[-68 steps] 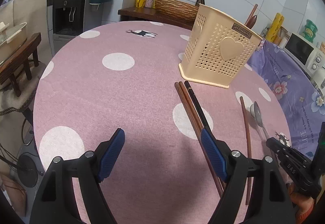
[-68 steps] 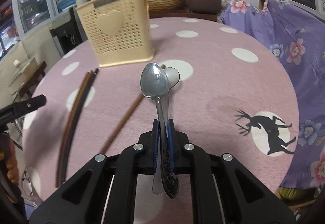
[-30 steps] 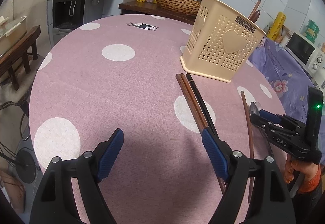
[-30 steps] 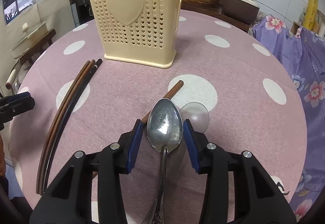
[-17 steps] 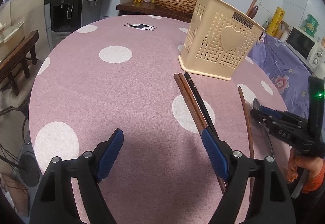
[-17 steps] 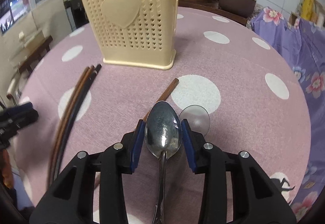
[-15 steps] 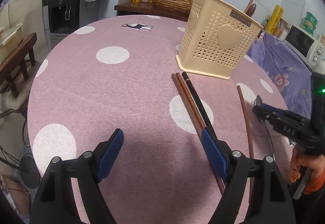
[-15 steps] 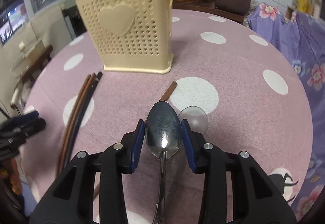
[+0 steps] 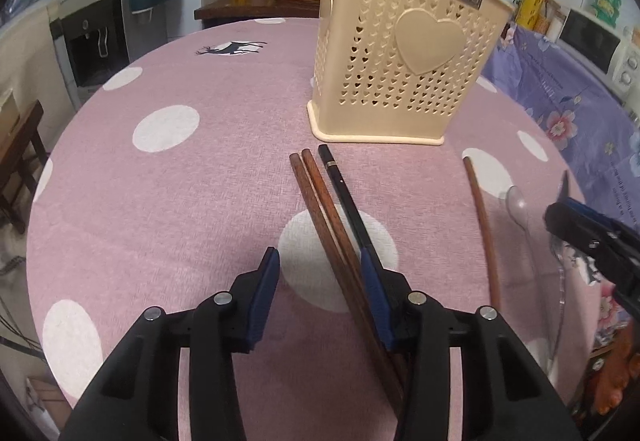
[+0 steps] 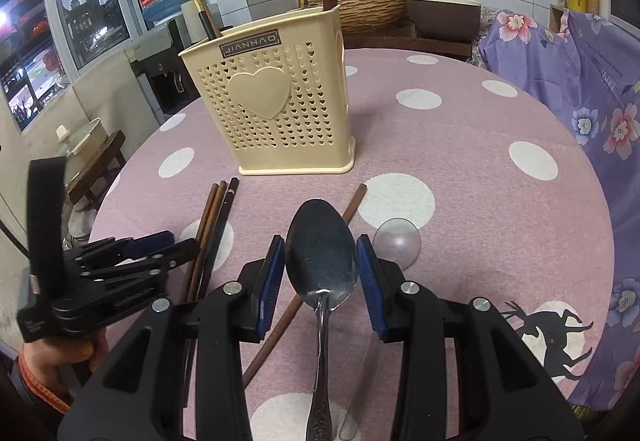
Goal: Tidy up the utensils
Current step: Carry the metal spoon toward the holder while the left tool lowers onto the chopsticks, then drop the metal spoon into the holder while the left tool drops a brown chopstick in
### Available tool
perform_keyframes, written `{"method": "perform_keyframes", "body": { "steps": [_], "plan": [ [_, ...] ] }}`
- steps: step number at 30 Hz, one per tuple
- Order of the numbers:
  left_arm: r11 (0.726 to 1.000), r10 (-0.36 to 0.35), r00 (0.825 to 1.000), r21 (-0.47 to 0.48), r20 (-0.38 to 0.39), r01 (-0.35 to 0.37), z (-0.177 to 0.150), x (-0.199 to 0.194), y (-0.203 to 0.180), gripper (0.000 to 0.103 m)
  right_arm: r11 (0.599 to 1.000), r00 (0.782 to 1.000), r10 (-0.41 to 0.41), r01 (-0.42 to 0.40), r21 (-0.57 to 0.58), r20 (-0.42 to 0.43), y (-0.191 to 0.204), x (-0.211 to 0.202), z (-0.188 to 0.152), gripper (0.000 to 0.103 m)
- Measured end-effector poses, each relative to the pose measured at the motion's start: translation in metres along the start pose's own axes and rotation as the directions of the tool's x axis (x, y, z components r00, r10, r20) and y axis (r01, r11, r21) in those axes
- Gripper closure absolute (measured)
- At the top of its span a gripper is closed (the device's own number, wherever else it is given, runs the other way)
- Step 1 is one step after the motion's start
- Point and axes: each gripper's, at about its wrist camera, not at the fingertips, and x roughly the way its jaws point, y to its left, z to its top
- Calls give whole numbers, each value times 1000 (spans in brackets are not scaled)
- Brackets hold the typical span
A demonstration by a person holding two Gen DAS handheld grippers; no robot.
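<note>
The left gripper [image 9: 318,279] had just narrowed around the chopsticks [image 9: 326,209] near the holder [image 9: 404,73], not yet pinching; the right gripper [image 10: 320,273] clasped the metal spoon [image 10: 321,257], lifted for stowing.

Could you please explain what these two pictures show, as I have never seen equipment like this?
No robot here: a person holds a claw in each hand, and each claw carries a wide-angle camera looking along its fingers. One picture is from the left claw, the other from the right claw. On the pink dotted table lie three chopsticks together, a single chopstick, and a clear spoon, before a cream basket. The right claw grips a metal spoon by its bowl. The left claw's jaws have just been closing around two brown chopsticks but do not pinch them yet.
</note>
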Motion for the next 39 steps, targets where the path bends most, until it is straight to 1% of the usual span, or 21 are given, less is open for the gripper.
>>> {"method": "perform_keyframes", "body": {
  "steps": [2, 5, 7, 11, 13, 15, 17, 18, 22, 24, 25, 27, 29, 34, 39],
  "plan": [
    [1000, 12, 1000, -5, 12, -11, -1, 0, 4, 64, 1000, 1000, 4, -4, 3, 4, 0, -2, -2, 65],
    [1000, 2, 1000, -17, -2, -2, -3, -6, 14, 65, 1000, 1000, 5, -6, 11, 14, -3, -7, -3, 65],
    [999, 10, 1000, -37, -11, -11, -4, -7, 21, 65, 1000, 1000, 7, -7, 24, 19, -6, -8, -3, 65],
    [996, -10, 1000, -88, -17, 8, 2, -6, 28, 65, 999, 999, 12, -13, 42, 31, -7, -8, -1, 65],
    [995, -16, 1000, -95, -12, 15, 7, -5, 27, 65, 999, 999, 15, -16, 41, 31, -5, -8, -1, 65],
    [997, 10, 1000, -71, -6, -11, 11, -3, 21, 65, 999, 999, 16, -17, 39, 31, -5, -9, -2, 65],
    [998, 39, 999, -52, -22, -41, 15, 5, 17, 65, 999, 999, 13, -15, 41, 32, -4, -9, -2, 65],
    [998, 41, 999, -56, -34, -43, 15, 8, 16, 67, 999, 999, 10, -12, 41, 34, -4, -10, -2, 65],
    [996, 67, 997, -61, -36, -69, 22, 14, 12, 74, 999, 999, 1, -2, 35, 36, -2, -9, -3, 65],
    [995, 87, 995, -51, -39, -89, 26, 18, 9, 81, 999, 999, 6, -8, 39, 35, -1, -8, -4, 65],
    [994, 91, 995, -55, -45, -94, 28, 20, 9, 82, 999, 999, 9, -11, 41, 35, 0, -7, -5, 65],
    [994, 80, 995, -74, -57, -84, 33, 23, 10, 88, 999, 999, 8, -9, 38, 38, 2, -7, -6, 65],
    [993, 90, 994, -72, -55, -94, 35, 25, 8, 91, 999, 999, 4, -6, 38, 40, 2, -6, -7, 65],
    [991, 122, 992, -54, -41, -124, 37, 28, 1, 92, 999, 999, -8, 5, 54, 50, 0, -3, -7, 65],
    [990, 126, 992, -55, -33, -127, 37, 28, 0, 93, 998, 998, -15, 11, 61, 59, -2, -3, -7, 65]
  ]
}}
